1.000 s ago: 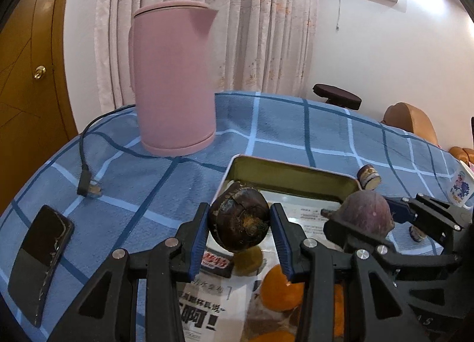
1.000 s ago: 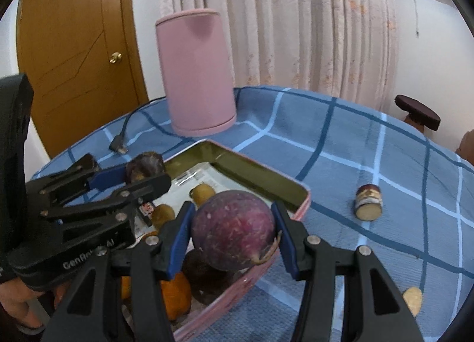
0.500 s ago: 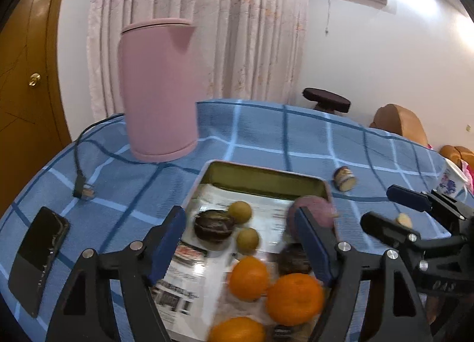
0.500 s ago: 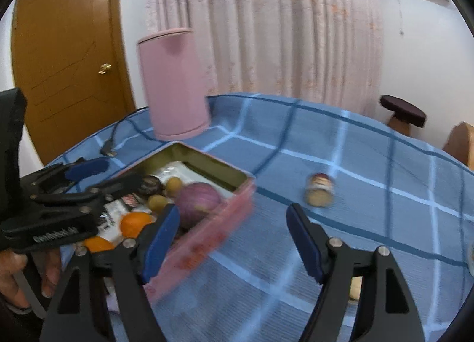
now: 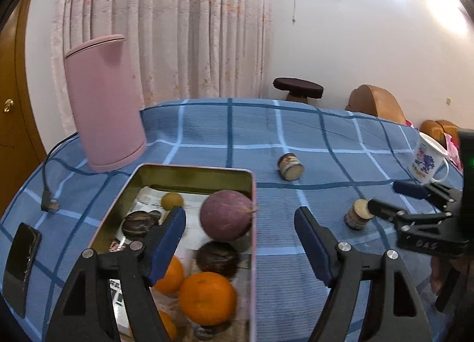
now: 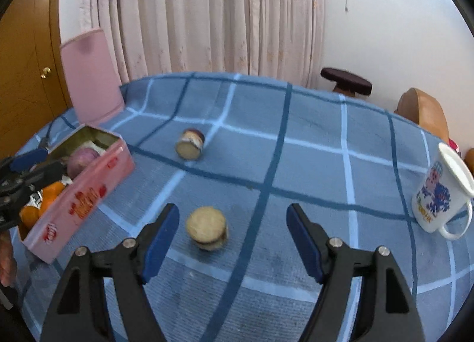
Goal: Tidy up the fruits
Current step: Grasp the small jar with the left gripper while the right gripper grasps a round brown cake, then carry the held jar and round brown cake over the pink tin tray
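A pink tin box (image 5: 253,223) (image 6: 89,193) on the blue checked cloth holds a purple round fruit (image 5: 226,214) (image 6: 81,161), two dark fruits (image 5: 140,222), a small yellow-green fruit (image 5: 171,200) and several oranges (image 5: 207,297). My left gripper (image 5: 240,241) is open and empty above the tin's right rim. My right gripper (image 6: 232,238) is open and empty, just behind a cut fruit piece (image 6: 207,232) (image 5: 358,214) on the cloth. Another cut piece (image 6: 190,148) (image 5: 291,166) lies farther back.
A pink kettle (image 5: 103,105) stands behind the tin with its cable plug (image 5: 49,202). A black phone (image 5: 20,262) lies at the left edge. A white printed mug (image 6: 441,193) (image 5: 428,158) stands at the right. A stool (image 6: 346,82) and chairs stand beyond the table.
Both grippers opened and let their fruits go into the tin: the dark fruit from the left, the purple one from the right. Both then pulled back and swung right; the right now faces the cut piece.
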### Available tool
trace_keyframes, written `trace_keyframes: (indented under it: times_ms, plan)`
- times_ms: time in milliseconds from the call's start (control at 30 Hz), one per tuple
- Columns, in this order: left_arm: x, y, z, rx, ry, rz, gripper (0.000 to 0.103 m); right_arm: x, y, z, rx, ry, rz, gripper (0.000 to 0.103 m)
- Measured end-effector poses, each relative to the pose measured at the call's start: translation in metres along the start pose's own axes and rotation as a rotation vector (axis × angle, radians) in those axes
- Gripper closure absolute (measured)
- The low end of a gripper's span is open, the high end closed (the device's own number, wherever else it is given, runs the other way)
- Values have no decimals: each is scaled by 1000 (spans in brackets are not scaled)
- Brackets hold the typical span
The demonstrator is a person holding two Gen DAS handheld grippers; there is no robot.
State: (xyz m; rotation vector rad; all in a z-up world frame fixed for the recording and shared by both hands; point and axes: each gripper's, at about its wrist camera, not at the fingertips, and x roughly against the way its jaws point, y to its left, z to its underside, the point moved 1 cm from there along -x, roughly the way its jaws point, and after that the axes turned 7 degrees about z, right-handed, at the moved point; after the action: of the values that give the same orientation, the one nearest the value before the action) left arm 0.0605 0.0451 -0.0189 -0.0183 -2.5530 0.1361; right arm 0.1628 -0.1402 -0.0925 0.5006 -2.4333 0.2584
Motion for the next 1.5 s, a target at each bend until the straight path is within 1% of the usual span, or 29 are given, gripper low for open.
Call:
trace_keyframes:
  times_ms: [133, 167, 233, 300, 333, 367, 400, 467, 567, 667, 833, 967, 1000, 1033, 1067, 1133, 1200, 1267, 1300, 1333, 1367, 1500]
  plan:
    - [-2, -11, -3, -28, 3, 7, 26, -8, 7, 3, 16, 34, -38, 30]
    - [-2, -13, -3, -34, 4, 7, 26, -10, 8, 3, 20, 45, -50, 33]
    - [-4, -17, -5, -43, 6, 10, 26, -16, 10, 5, 27, 70, -60, 40]
    - [-7, -20, -6, -44, 14, 20, 26, -23, 10, 5, 32, 93, -63, 50]
    - [-8, -22, -6, -47, 18, 23, 26, -25, 9, 6, 31, 101, -74, 53]
    - [-10, -25, -7, -52, 22, 25, 26, -26, 9, 6, 27, 110, -104, 61]
    - [-13, -28, -9, -60, 31, 26, 26, -25, 10, 6, 28, 107, -118, 65]
    - [-18, -33, -12, -74, 41, 22, 26, -24, 11, 4, 52, 93, -80, 66]
    - [-30, -43, -21, -92, 64, 24, 26, -25, -3, -7, 8, 75, -76, 66]
    - [-48, -54, -31, -91, 103, 38, 26, -27, -20, -20, -36, 51, -38, 66]
    - [-88, -68, -45, -86, 154, 11, 26, -38, -44, -34, -117, 28, 9, 66]
    - [-124, -71, -52, -71, 198, -21, 27, -46, -63, -29, -178, 32, 11, 66]
    - [-133, -71, -53, -69, 209, -31, 28, -48, -66, -27, -187, 35, 9, 66]
    - [-142, -70, -54, -66, 223, -36, 36, -48, -67, -26, -189, 36, 8, 66]
    - [-149, -69, -54, -61, 235, -38, 47, -49, -68, -25, -190, 38, 4, 66]
    - [-164, -68, -55, -46, 273, -27, 54, -47, -69, -24, -200, 28, -19, 65]
    - [-175, -69, -55, -45, 290, -46, 54, -45, -67, -24, -203, 20, -30, 65]
    - [-184, -67, -55, -30, 306, -49, 54, -44, -65, -23, -198, 21, -49, 65]
    - [-187, -66, -54, -28, 312, -52, 56, -43, -64, -23, -195, 17, -51, 65]
    - [-190, -64, -53, -25, 316, -54, 61, -42, -64, -24, -192, 13, -51, 66]
    - [-190, -64, -53, -20, 307, -46, 66, -42, -63, -24, -191, 13, -50, 66]
    - [-178, -68, -49, -17, 303, -10, 66, -40, -60, -24, -184, 3, -57, 65]
